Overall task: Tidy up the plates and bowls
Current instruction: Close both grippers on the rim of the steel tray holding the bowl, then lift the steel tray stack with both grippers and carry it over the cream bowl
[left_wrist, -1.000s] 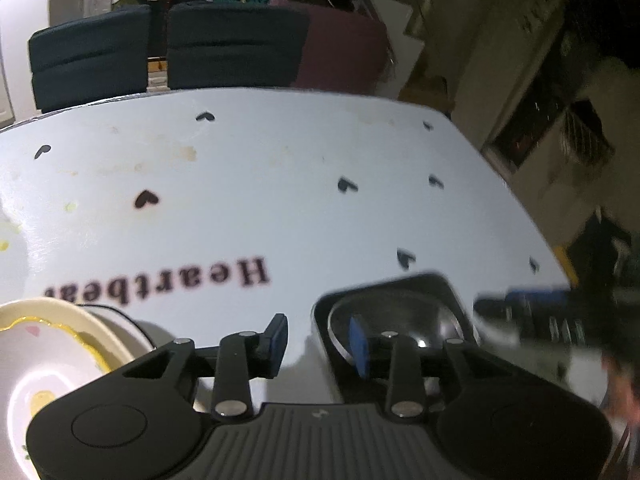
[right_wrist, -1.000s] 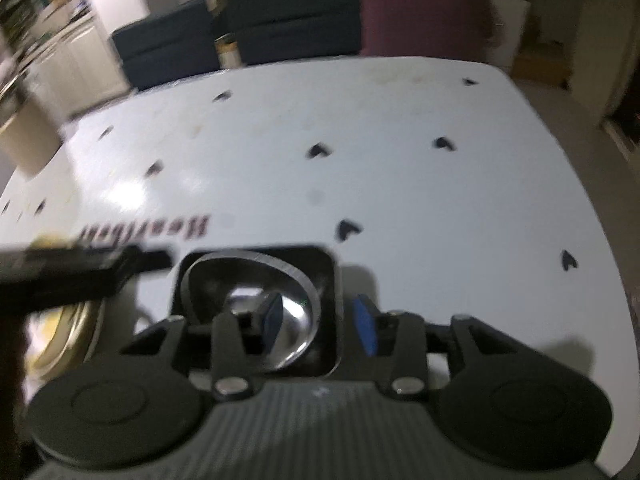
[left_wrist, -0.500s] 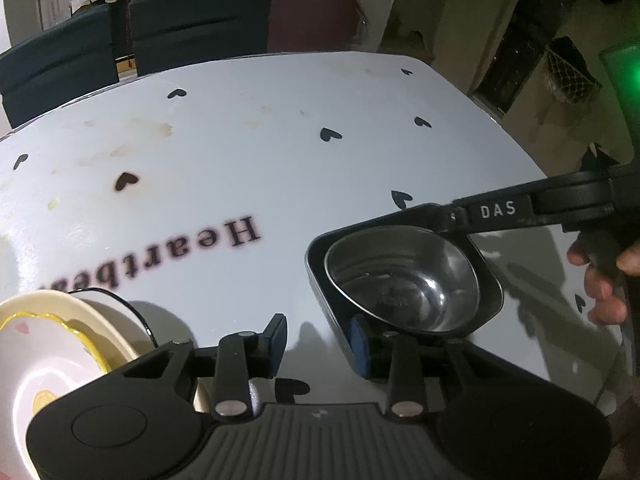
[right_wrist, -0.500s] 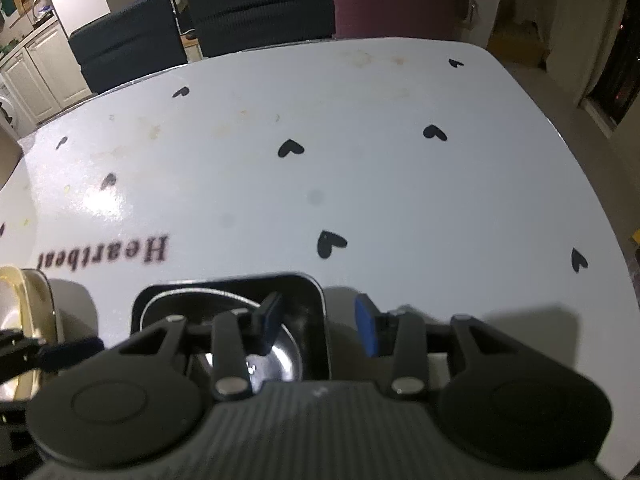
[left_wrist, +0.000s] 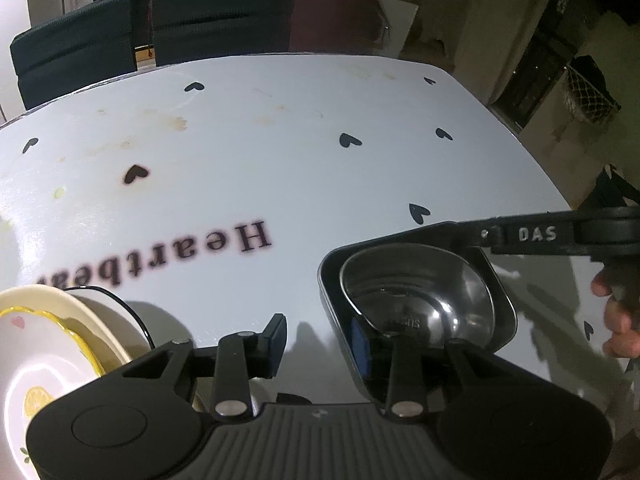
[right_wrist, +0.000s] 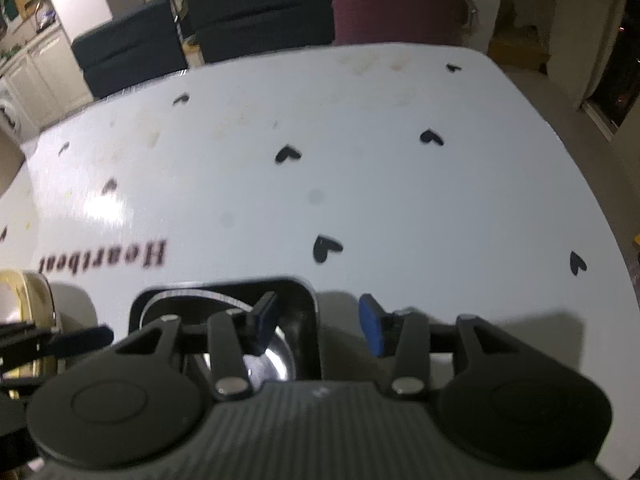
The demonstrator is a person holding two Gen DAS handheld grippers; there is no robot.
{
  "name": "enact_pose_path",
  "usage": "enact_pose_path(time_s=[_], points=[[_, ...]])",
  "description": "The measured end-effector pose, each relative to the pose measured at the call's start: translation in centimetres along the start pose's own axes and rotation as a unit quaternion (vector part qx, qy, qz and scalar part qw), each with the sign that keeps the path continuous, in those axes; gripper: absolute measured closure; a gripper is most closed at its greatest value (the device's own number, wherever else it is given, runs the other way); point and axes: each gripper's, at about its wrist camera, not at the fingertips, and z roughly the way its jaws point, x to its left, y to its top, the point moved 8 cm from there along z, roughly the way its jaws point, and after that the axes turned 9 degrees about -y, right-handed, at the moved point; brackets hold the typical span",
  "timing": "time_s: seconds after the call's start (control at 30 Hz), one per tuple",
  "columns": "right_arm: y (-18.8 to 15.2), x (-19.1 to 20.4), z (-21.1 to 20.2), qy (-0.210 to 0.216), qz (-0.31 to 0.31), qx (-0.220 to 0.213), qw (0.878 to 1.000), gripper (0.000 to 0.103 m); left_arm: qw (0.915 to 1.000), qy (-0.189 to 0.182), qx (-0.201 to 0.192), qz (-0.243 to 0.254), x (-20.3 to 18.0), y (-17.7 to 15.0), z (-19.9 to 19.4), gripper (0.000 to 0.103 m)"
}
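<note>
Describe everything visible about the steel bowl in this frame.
The steel bowl is round, shiny and empty, with faint stamped lettering on its floor. It sits upright inside a black square dish on the table. The left gripper straddles the dish's near wall; the right gripper straddles the opposite wall, one finger over the bowl.

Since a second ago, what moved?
The right gripper sank a little lower astride the tray's wall, and its jaws opened slightly. Nothing was grabbed or let go. The tray, bowl, plates and left gripper stayed put.
</note>
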Motion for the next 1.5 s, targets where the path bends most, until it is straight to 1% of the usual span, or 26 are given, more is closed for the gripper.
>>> enact_pose_path(time_s=[0.2, 0.3, 0.33, 0.43, 0.47, 0.5, 0.53, 0.57, 0.63, 0.67, 0.73, 0.77, 0.93, 1.0, 1.17, 1.3, 1.4, 1.5], points=[[-0.5, 0.5, 0.9, -0.026, -0.033, 0.022, 0.999, 0.052, 0.9998, -0.002, -0.003, -0.018, 0.3, 0.2, 0.1, 0.066], [-0.8, 0.2, 0.4, -0.022, -0.035, 0.027, 0.999, 0.052, 0.9997, -0.001, -0.004, -0.025, 0.4, 0.3, 0.2, 0.066], [-0.9, 0.0, 0.4, -0.020, -0.034, 0.030, 0.999, 0.052, 0.9996, -0.003, -0.003, -0.027, 0.4, 0.3, 0.2, 0.068], [-1.4, -0.4, 0.4, -0.014, -0.035, 0.039, 0.999, 0.054, 0.9990, -0.015, 0.003, -0.041, 0.4, 0.1, 0.1, 0.069], [-1.6, -0.4, 0.4, -0.012, -0.038, 0.044, 0.998, 0.059, 0.9987, -0.022, 0.006, -0.046, 0.3, 0.0, 0.1, 0.071], [-1.8, -0.4, 0.4, -0.008, -0.043, 0.047, 0.998, 0.070, 0.9983, -0.029, 0.007, -0.051, 0.3, -0.1, 0.0, 0.076], [-1.9, -0.4, 0.3, -0.006, -0.047, 0.048, 0.998, 0.074, 0.9979, -0.033, 0.008, -0.055, 0.2, -0.1, 0.0, 0.079], [-2.0, -0.3, 0.2, -0.002, -0.052, 0.048, 0.998, 0.079, 0.9977, -0.035, 0.009, -0.058, 0.1, -0.1, -0.1, 0.080], [-2.4, 0.0, -0.1, 0.006, -0.063, 0.047, 0.997, 0.084, 0.9974, -0.040, 0.010, -0.059, 0.0, -0.2, -0.1, 0.087], [-2.5, 0.2, -0.3, 0.011, -0.068, 0.046, 0.997, 0.089, 0.9970, -0.044, 0.011, -0.062, -0.1, -0.2, 0.0, 0.088], [-2.8, 0.5, -0.4, 0.020, -0.075, 0.047, 0.996, 0.091, 0.9956, -0.056, 0.015, -0.074, -0.3, -0.3, 0.1, 0.091], [-2.9, 0.5, -0.4, 0.022, -0.078, 0.047, 0.996, 0.092, 0.9953, -0.056, 0.015, -0.077, -0.3, -0.4, 0.1, 0.092], [-3.0, 0.5, -0.4, 0.024, -0.092, 0.047, 0.994, 0.094, 0.9931, -0.064, 0.018, -0.096, 0.0, -0.5, 0.3, 0.093], [-3.1, 0.4, -0.1, 0.030, -0.094, 0.051, 0.994, 0.097, 0.9920, -0.067, 0.022, -0.105, 0.2, -0.7, 0.5, 0.095], [-3.0, 0.0, 0.3, 0.050, -0.079, 0.055, 0.994, 0.097, 0.9905, -0.067, 0.019, -0.119, 0.4, -0.7, 0.7, 0.095], [-3.1, -0.1, 0.2, 0.060, -0.073, 0.053, 0.994, 0.098, 0.9935, -0.055, 0.001, -0.100, 0.3, -0.3, 0.4, 0.096], [-3.0, -0.1, 0.0, 0.069, -0.068, 0.047, 0.994, 0.097, 0.9923, -0.061, -0.005, -0.108, 0.5, 0.0, 0.1, 0.096], [-2.7, -0.2, -0.7, 0.078, -0.058, 0.034, 0.995, 0.097, 0.9917, -0.063, -0.023, -0.110, 0.6, 0.5, -0.7, 0.096]])
